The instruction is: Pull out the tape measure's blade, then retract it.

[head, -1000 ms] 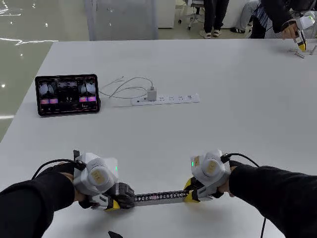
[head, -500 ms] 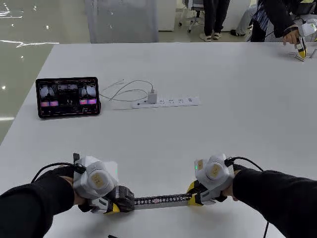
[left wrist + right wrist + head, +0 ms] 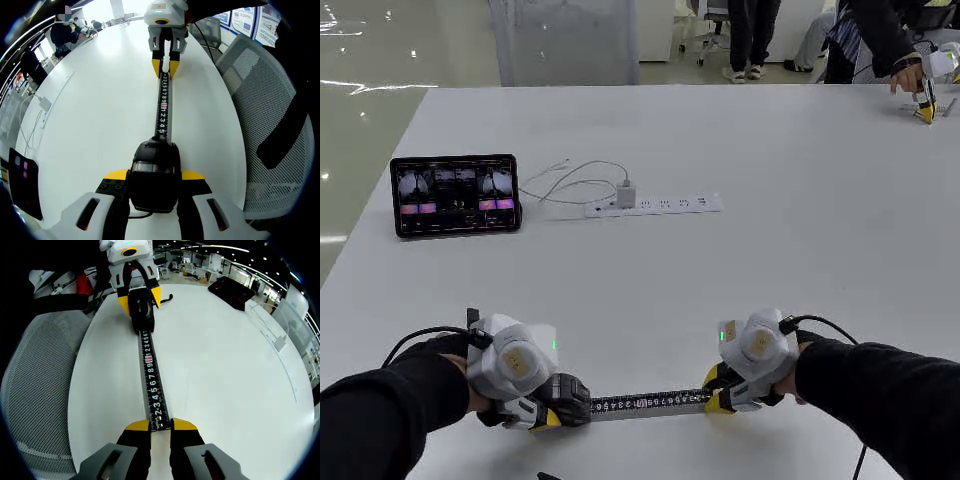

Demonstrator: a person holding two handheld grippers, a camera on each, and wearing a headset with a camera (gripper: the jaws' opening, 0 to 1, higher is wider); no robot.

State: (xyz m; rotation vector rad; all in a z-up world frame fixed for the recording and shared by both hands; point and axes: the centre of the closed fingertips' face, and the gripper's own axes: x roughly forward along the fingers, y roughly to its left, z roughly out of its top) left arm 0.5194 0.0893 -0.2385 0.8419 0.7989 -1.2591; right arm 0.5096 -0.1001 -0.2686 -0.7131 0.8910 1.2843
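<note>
Left gripper (image 3: pixel 558 404): jaws clamped around the black tape measure case (image 3: pixel 155 172), at the near left of the white table (image 3: pixel 740 270). Right gripper (image 3: pixel 160 429): yellow fingertips pinched narrowly together on the end of the blade (image 3: pixel 150 372), at the near right. The blade is drawn out — running straight between the two grippers, numbered face up, low over the table; contact with the surface cannot be confirmed.

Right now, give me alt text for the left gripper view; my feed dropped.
The left hand-held gripper clamps the black tape measure, whose numbered blade stretches across the white table to the right hand-held gripper, which pinches its tip. A grey mesh chair stands beside the table.
</note>
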